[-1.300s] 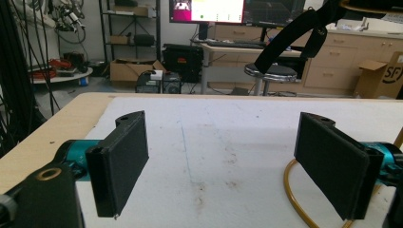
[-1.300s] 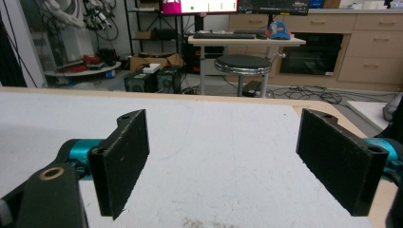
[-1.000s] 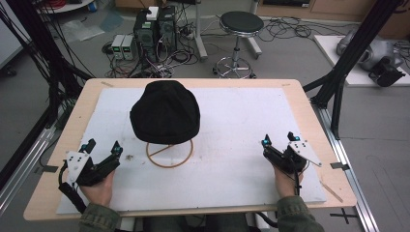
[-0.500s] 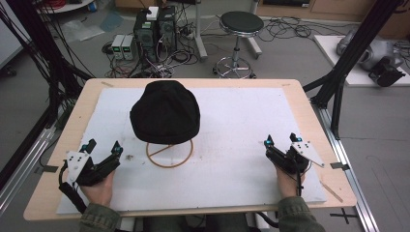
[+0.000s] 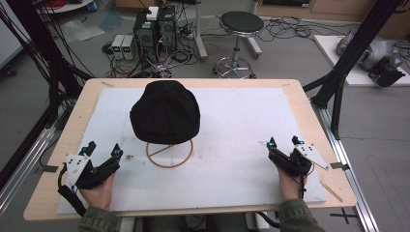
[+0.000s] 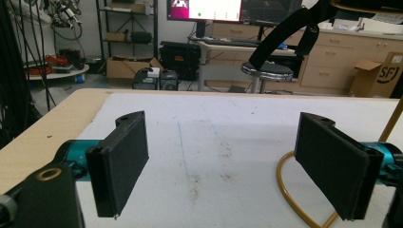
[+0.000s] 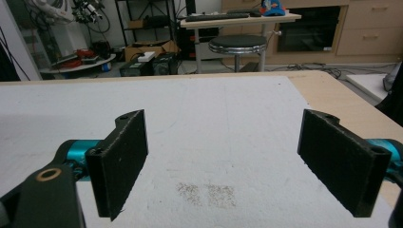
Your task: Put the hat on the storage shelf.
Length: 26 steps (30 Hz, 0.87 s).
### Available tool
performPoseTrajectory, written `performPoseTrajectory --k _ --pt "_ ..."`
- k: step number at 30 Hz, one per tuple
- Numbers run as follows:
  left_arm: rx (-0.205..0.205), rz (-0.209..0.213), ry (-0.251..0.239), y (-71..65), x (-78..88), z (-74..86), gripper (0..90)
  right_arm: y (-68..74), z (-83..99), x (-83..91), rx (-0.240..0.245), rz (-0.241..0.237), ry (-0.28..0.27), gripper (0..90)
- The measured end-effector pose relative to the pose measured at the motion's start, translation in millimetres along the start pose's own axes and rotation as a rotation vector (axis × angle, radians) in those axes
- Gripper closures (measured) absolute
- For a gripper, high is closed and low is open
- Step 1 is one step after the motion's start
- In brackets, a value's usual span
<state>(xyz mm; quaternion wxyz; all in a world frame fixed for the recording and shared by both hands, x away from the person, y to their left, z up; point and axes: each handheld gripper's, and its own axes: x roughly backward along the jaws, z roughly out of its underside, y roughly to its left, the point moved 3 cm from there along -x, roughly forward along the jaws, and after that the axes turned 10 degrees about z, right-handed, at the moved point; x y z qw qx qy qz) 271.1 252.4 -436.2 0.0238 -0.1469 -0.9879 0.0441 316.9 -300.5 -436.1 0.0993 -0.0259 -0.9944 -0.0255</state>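
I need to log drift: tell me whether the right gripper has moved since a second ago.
Yes, slightly. The right gripper has shifted a little toward the table's right edge, away from the black hat.

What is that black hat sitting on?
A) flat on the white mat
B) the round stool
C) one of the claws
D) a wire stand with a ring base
D: the black hat is raised above the white mat on a wire stand whose ring base lies under it.

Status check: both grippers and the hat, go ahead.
Left gripper open, right gripper open, both low near table edge. Black hat on wire stand, untouched. Nothing between grippers and hat.
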Motion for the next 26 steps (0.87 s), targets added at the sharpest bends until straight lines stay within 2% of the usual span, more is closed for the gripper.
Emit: performPoseTrajectory --k 7,20,23,26 --pt "0.005 -0.007 -0.002 2.2 1.4 -0.3 18.8 -0.3 0.1 1.0 -0.009 0.001 0.005 16.5" --pt "0.014 -0.006 0.008 4.9 1.0 1.4 18.3 0.8 2.0 -0.3 0.008 -0.007 0.018 16.5" --pt "0.027 -0.004 0.029 6.8 -1.3 2.9 17.5 0.6 2.3 -0.4 0.017 -0.008 0.017 16.5" --pt "0.037 0.01 0.073 8.5 -4.8 4.3 16.7 -0.8 2.5 -0.2 0.011 -0.004 0.026 16.4"
